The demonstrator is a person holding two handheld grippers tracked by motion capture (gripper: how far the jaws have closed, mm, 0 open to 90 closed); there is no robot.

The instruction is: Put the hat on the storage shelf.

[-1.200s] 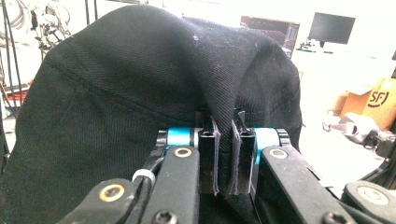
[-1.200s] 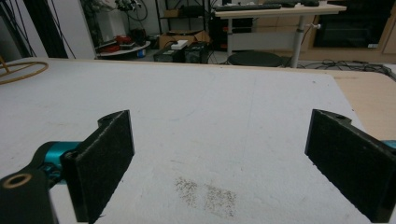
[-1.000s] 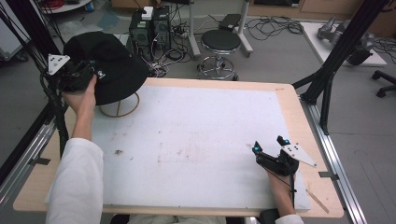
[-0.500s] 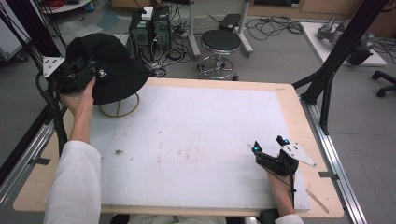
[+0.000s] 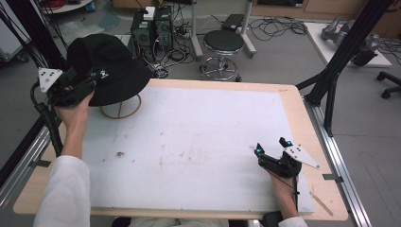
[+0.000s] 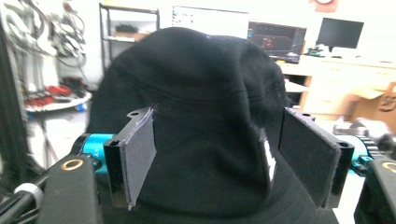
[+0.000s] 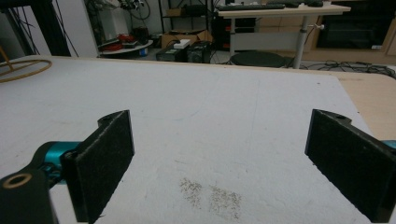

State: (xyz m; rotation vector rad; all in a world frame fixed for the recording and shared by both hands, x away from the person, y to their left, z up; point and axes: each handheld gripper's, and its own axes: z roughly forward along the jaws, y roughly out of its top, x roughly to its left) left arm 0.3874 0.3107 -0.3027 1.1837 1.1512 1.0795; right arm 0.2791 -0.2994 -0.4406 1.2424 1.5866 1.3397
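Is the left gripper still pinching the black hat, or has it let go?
Apart. The left gripper view shows the left gripper with jaws just opened; the black hat sits between both pads without being pressed.

The left gripper (image 5: 92, 80) has just opened its jaws — apparently letting go of the black hat (image 5: 111, 66).

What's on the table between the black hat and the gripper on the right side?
Nothing but bare white mat with a few small smudges lies between the black hat and the right gripper, as the high view shows.
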